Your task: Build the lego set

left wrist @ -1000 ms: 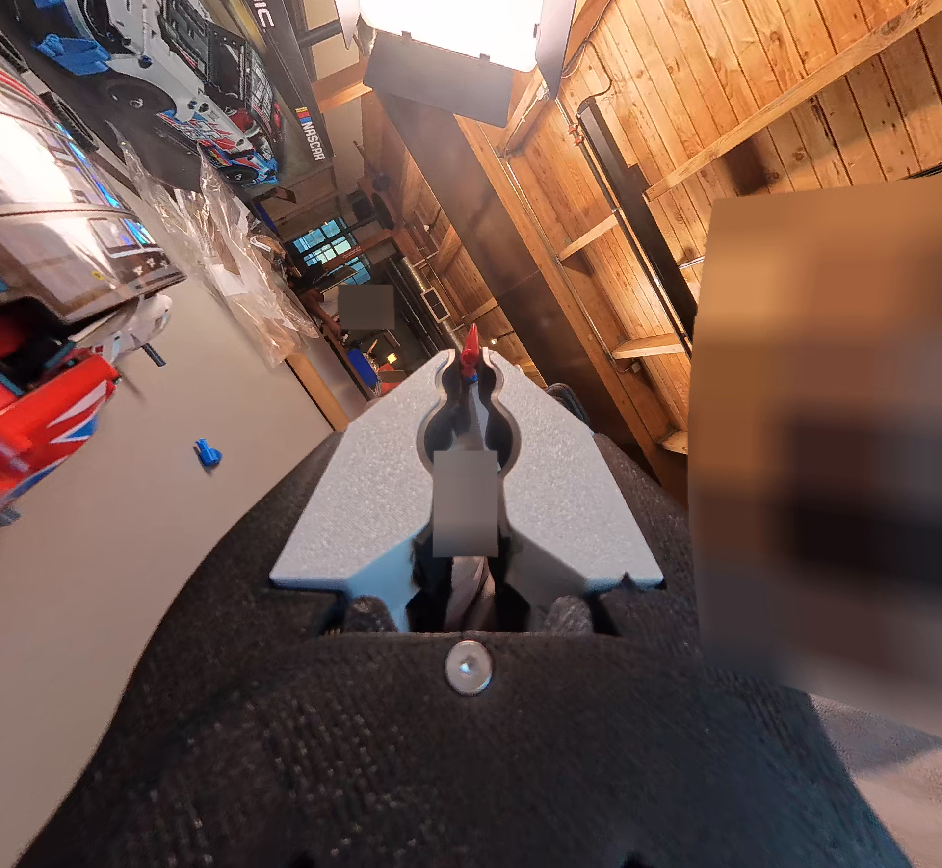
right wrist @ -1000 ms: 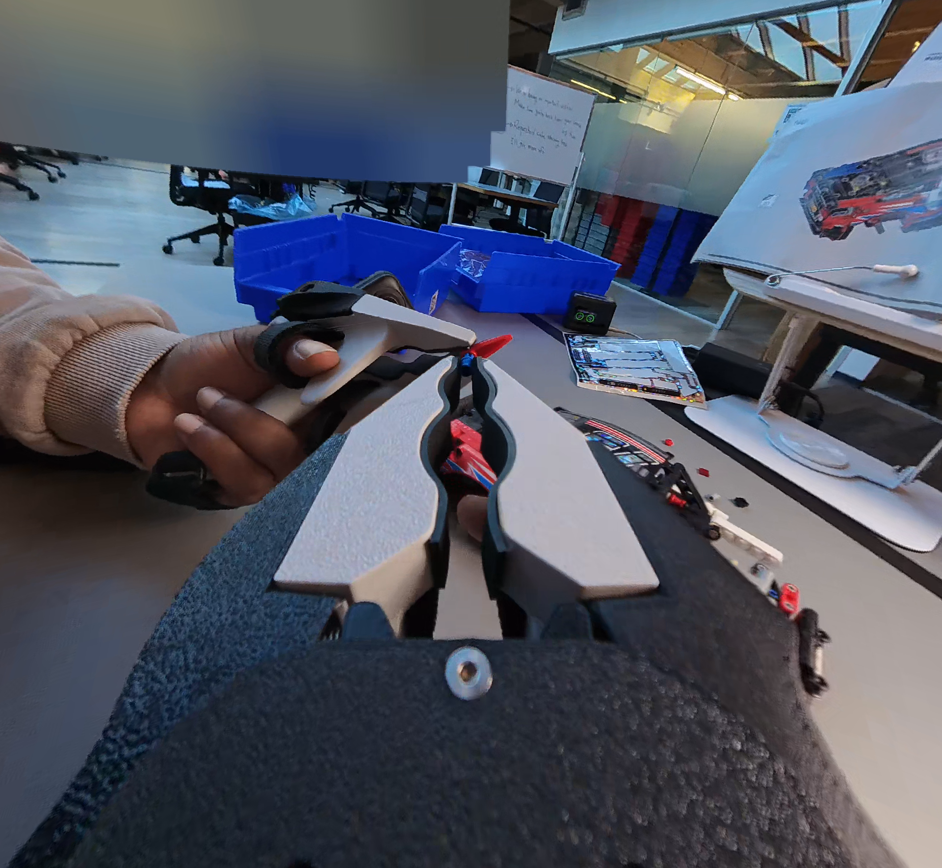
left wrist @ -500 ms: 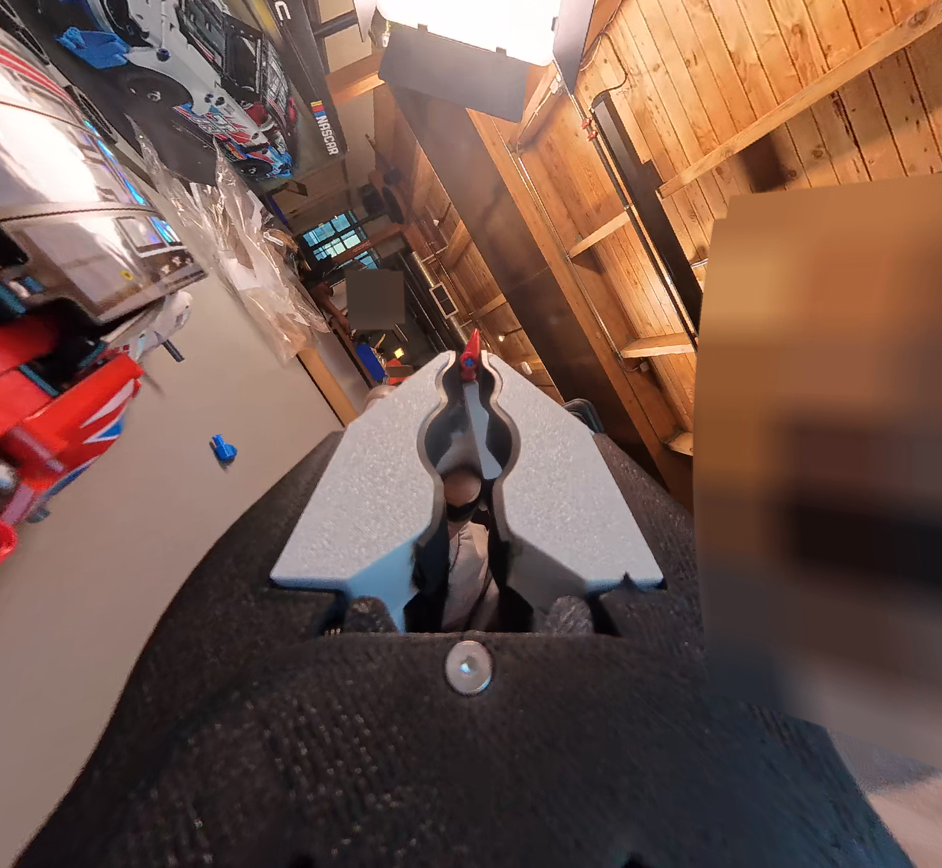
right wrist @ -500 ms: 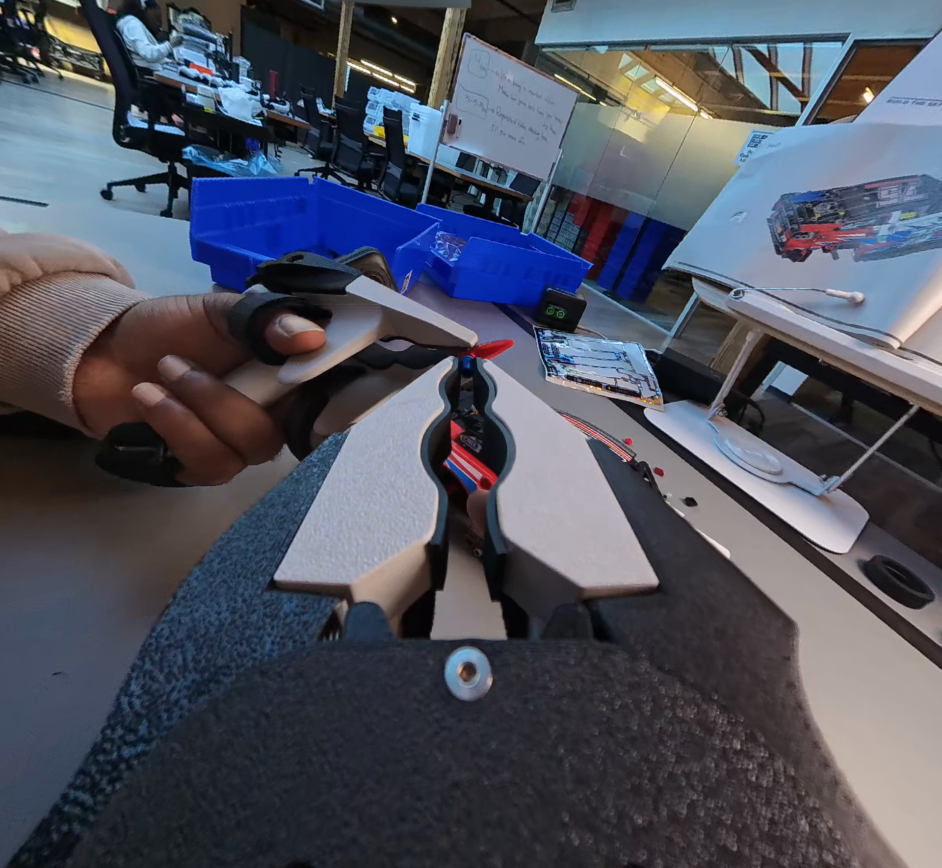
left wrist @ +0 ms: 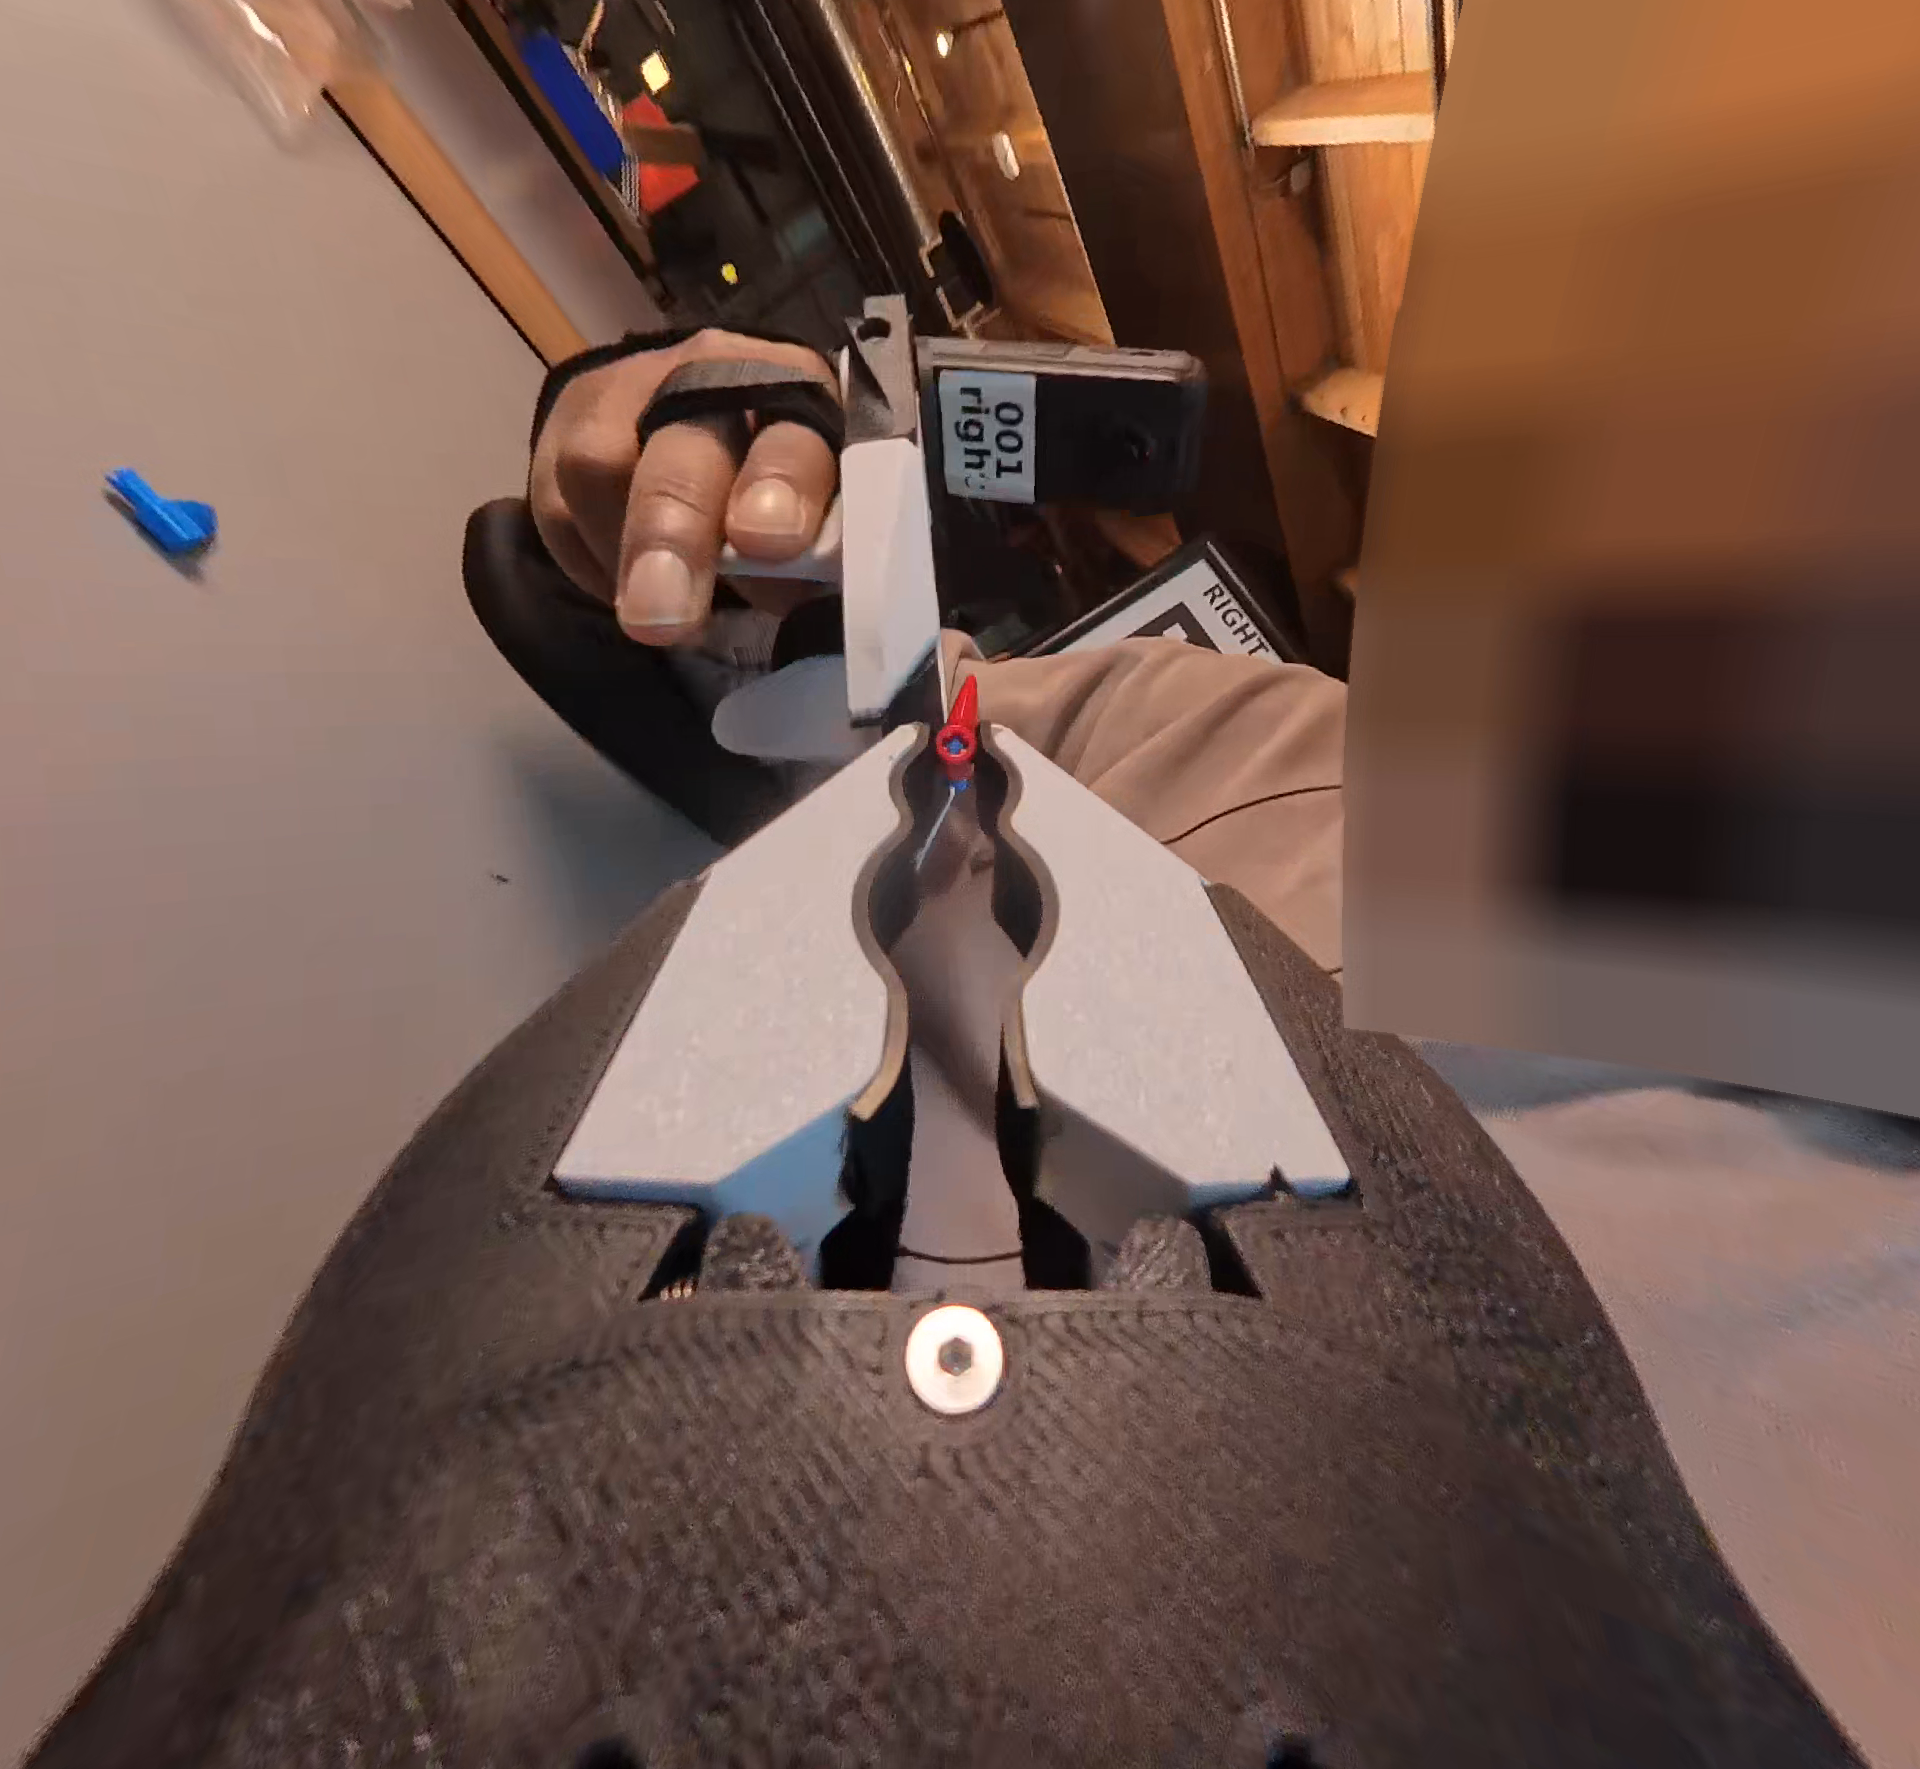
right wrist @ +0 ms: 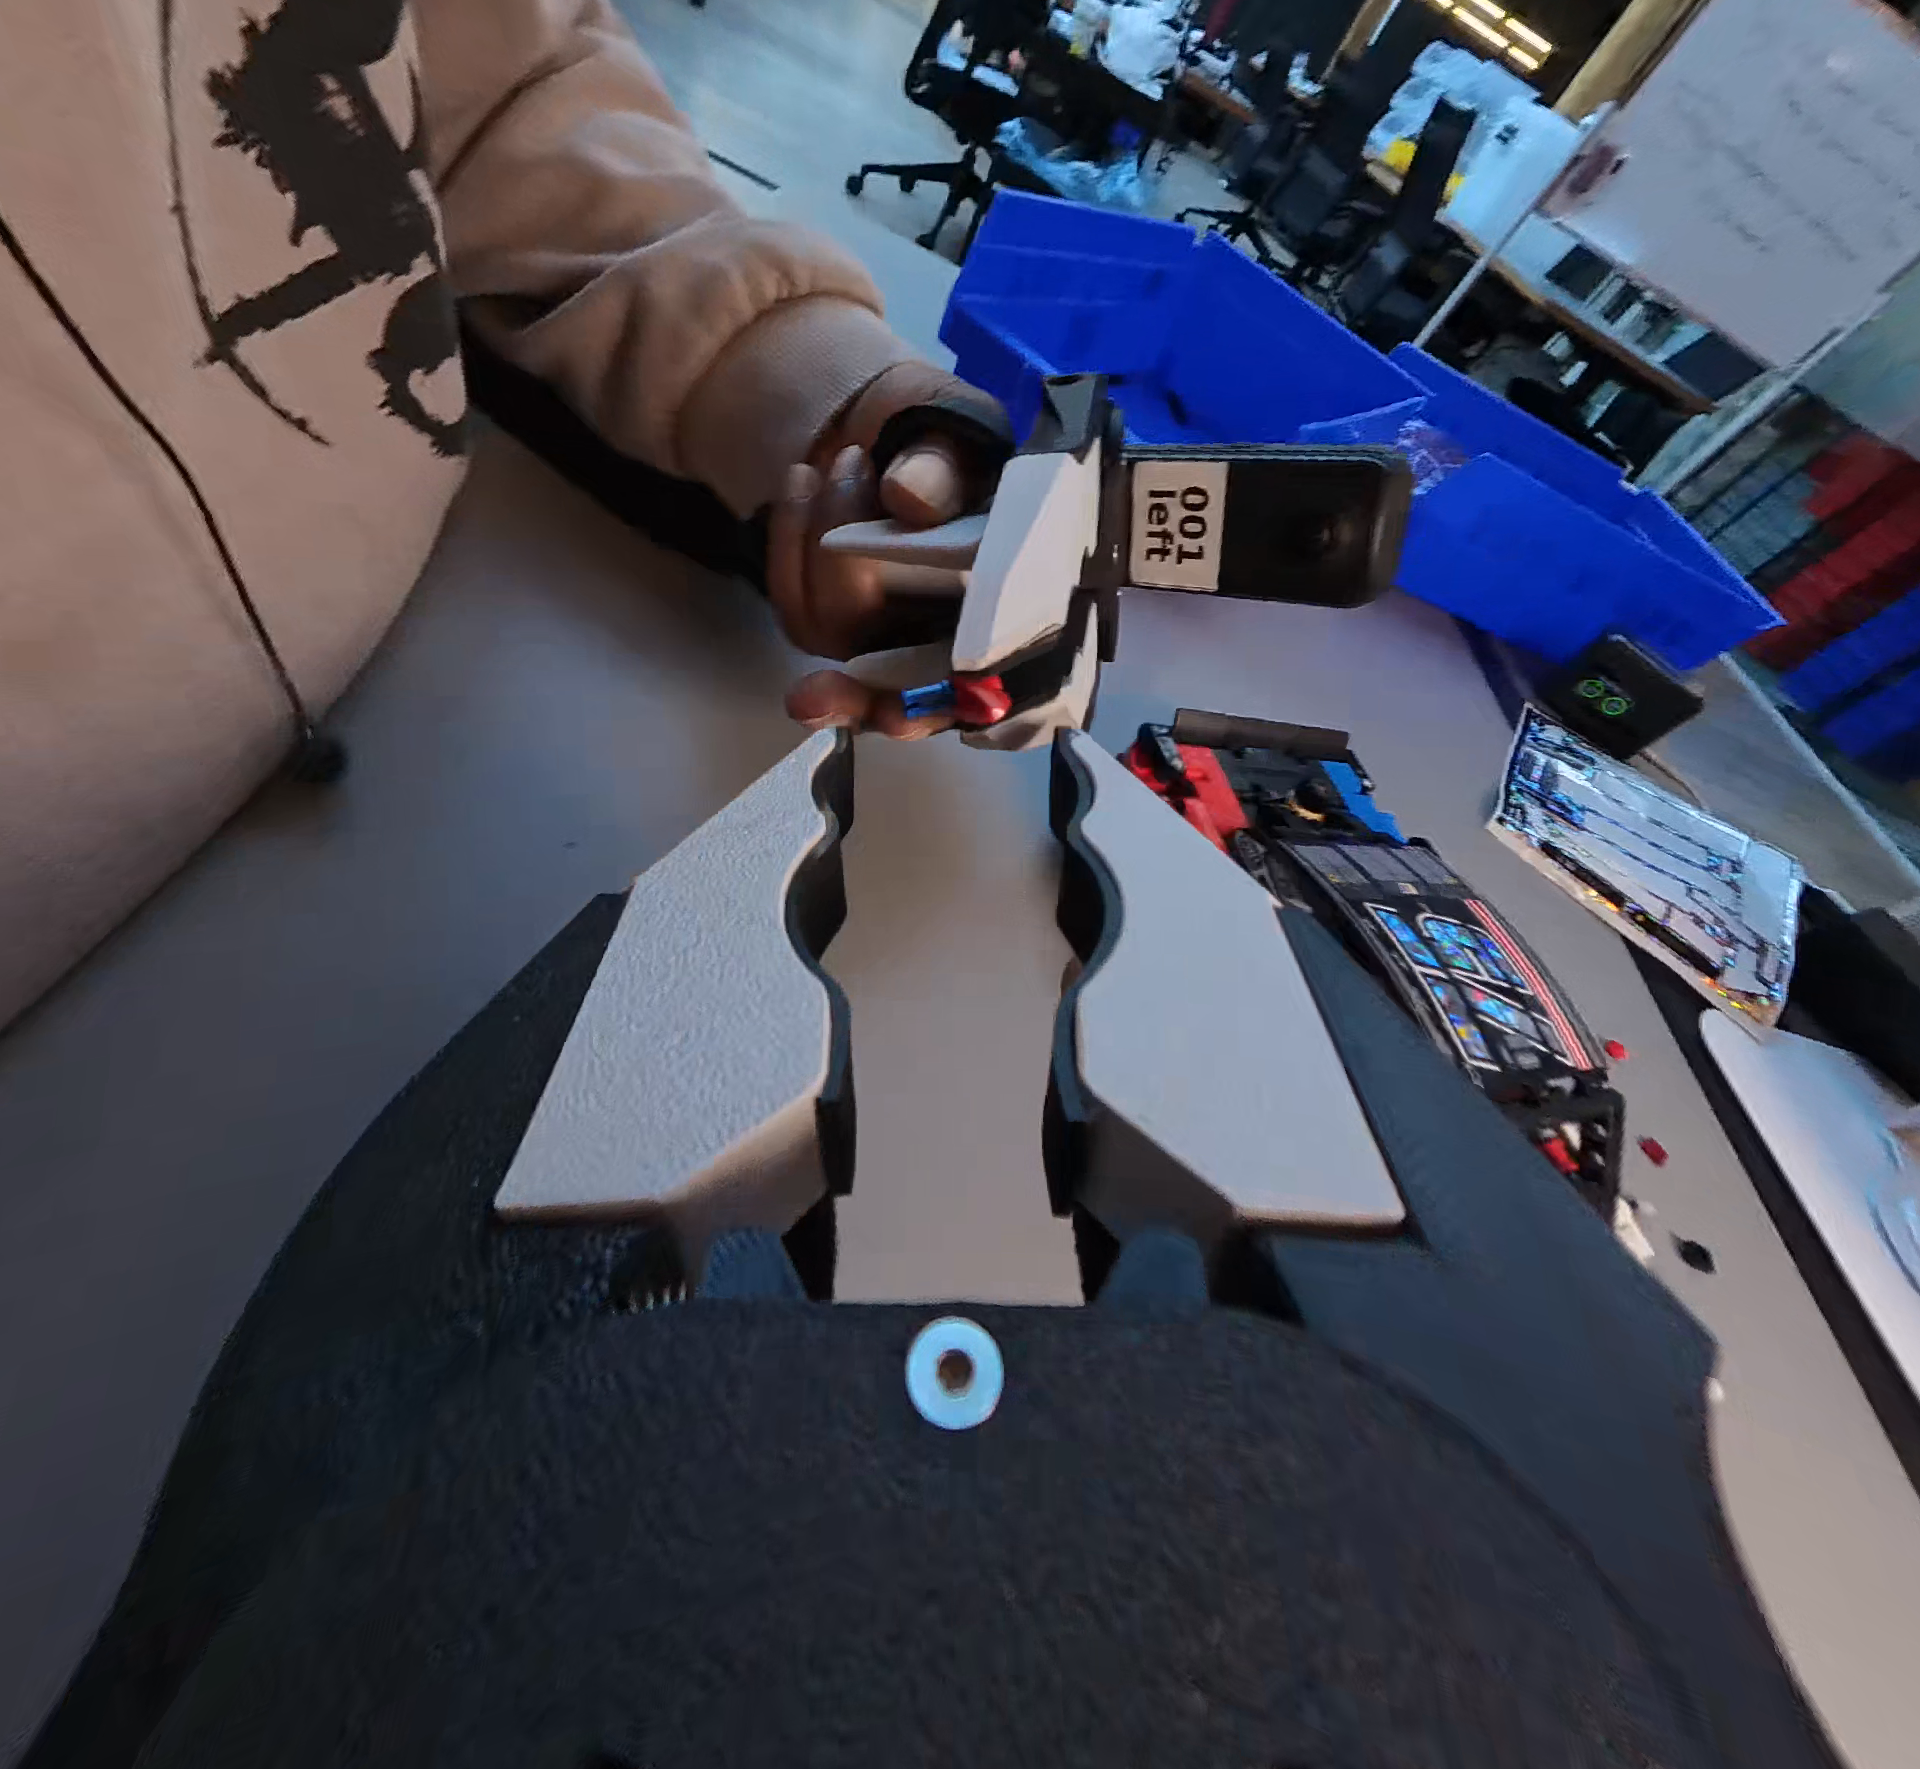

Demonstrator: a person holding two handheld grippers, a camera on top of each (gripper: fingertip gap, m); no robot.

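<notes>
My left gripper (left wrist: 954, 740) is shut on a small red pointed Lego piece (left wrist: 962, 717) with a blue pin through it, held in the air. The right wrist view shows that piece (right wrist: 982, 696) at the left gripper's tips, just beyond my right gripper (right wrist: 951, 769). My right gripper is open and empty, its jaws wide apart, a little short of the piece. One of its fingers (left wrist: 883, 576) shows edge-on in the left wrist view, close above the red piece. The partly built red, blue and black Lego car (right wrist: 1403, 919) lies on the grey table (right wrist: 468, 940) to the right.
Blue bins (right wrist: 1195, 317) stand at the back of the table. A foil sticker sheet (right wrist: 1642, 872), a small black device (right wrist: 1621, 696) and a white stand base (right wrist: 1829, 1158) lie at the right. A loose blue piece (left wrist: 166, 519) lies on the table. The person's sleeve and torso (right wrist: 208, 369) fill the left. Both grippers' tips are close together, under 4 cm apart.
Both grippers were shut together at the red piece. My right gripper has opened and drawn back. My left gripper keeps the piece and has swung to face the person.
</notes>
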